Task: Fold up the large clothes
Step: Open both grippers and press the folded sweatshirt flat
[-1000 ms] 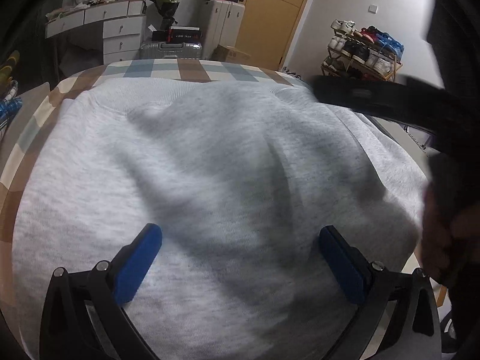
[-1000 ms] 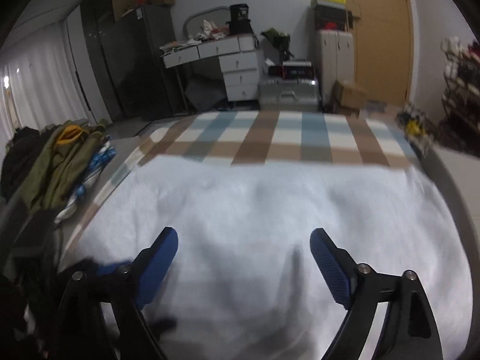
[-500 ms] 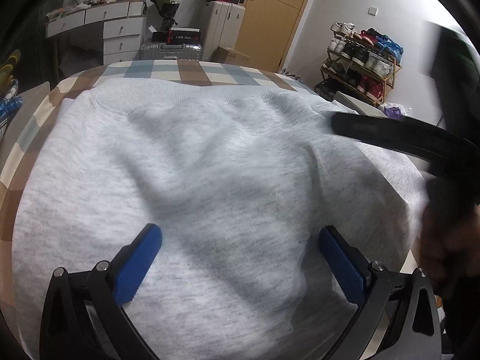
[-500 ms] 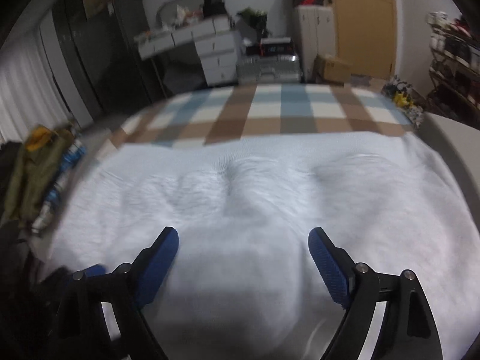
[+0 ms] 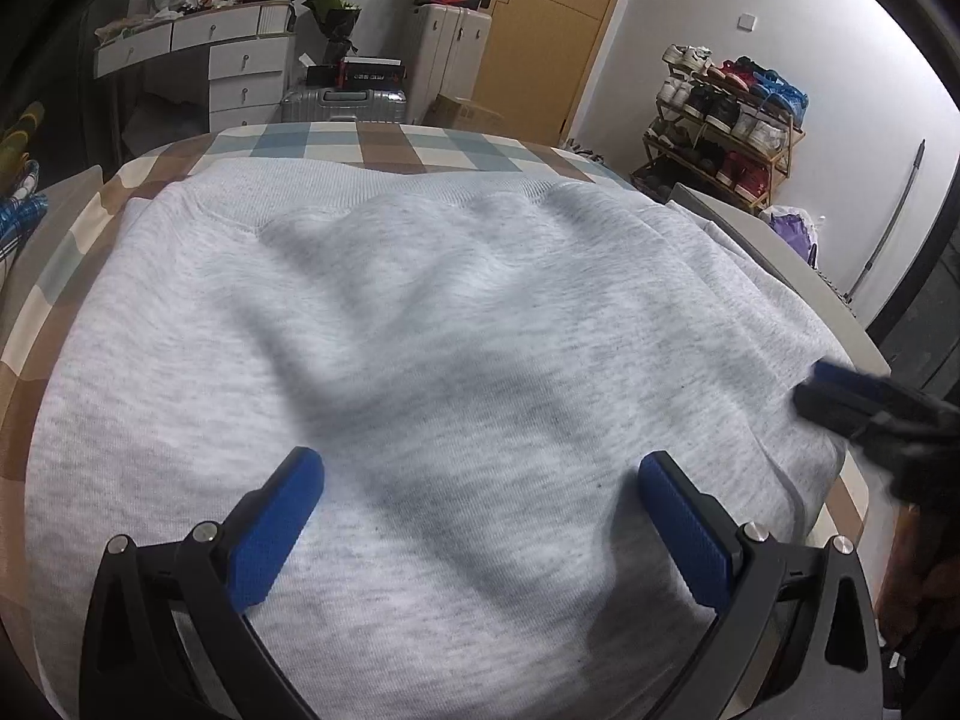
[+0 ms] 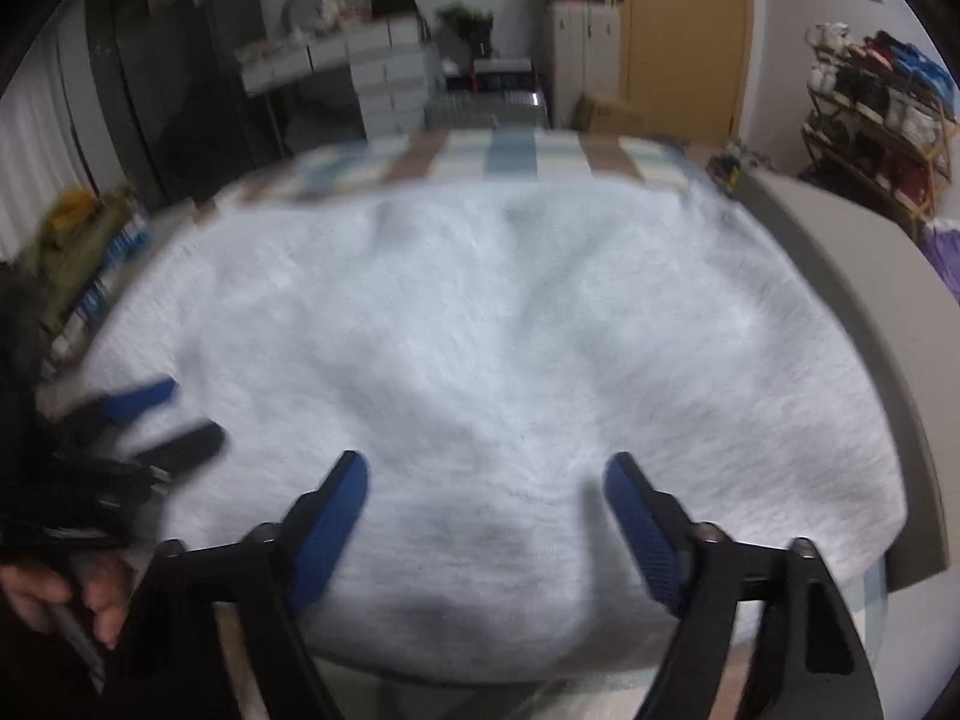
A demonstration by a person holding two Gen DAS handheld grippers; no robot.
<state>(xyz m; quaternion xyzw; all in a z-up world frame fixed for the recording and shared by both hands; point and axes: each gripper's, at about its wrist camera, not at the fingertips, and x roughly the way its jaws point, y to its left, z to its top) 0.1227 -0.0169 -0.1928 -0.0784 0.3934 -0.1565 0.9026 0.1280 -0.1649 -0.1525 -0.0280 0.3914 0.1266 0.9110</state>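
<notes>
A: What has changed in the last second?

B: The right gripper (image 6: pixel 483 501) has swung across toward the near right part of the grey sweatshirt (image 5: pixel 432 360). Its jaws have just been closing a little, yet they stand apart with only cloth below them, nothing pinched. The left gripper (image 5: pixel 480 510) has held its place, jaws wide apart above the near hem.

A: What does that mean for the fold?

B: Probably both grippers are lining up on the near edge; no grasp is made yet.

A: And the setting?

B: The sweatshirt lies spread and rumpled on a checked bedcover (image 5: pixel 384 141), ribbed band at the far side. Beyond stand a white drawer desk (image 5: pixel 240 60), a silver suitcase (image 5: pixel 342 105), a wooden door (image 5: pixel 552 30) and a shoe rack (image 5: pixel 726 120).
</notes>
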